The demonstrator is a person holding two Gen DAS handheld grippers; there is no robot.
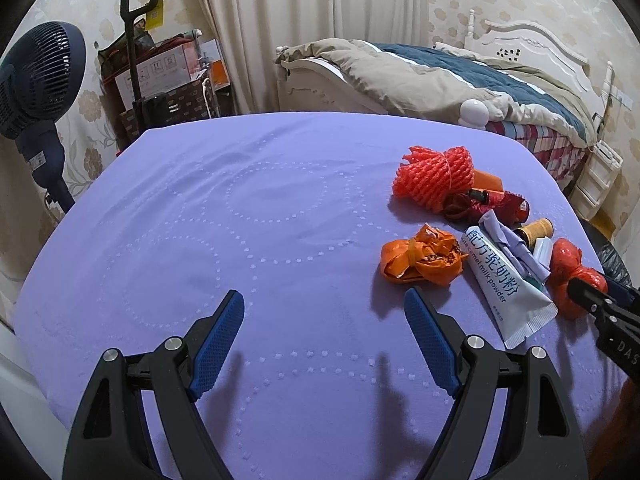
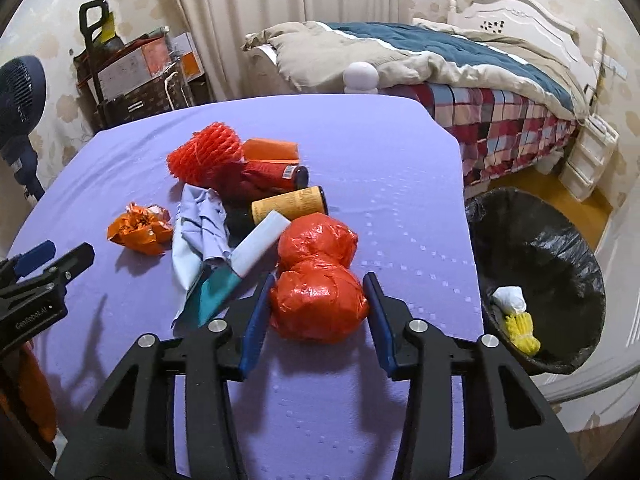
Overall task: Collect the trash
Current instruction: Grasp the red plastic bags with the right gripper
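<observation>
On the purple tabletop, seen from the left wrist, our left gripper hovers with its fingers spread wide and nothing between them. The trash lies to the right: a crumpled orange wrapper just beyond the right finger, a white milk-powder tube beside it, a red foam net farther off, and a red plastic bag at the right edge, where the tip of our right gripper reaches it.

From the right wrist, our right gripper has the red plastic bag between its fingers; the left finger touches the bag, but we cannot tell whether the right one presses on it. The bag rests on the tabletop, near its right edge. Left of it lie a pale blue cloth, the orange wrapper and, farther, the foam net and a yellow canister. On the floor to the right stands a black-lined bin holding some yellow and white scraps.
</observation>
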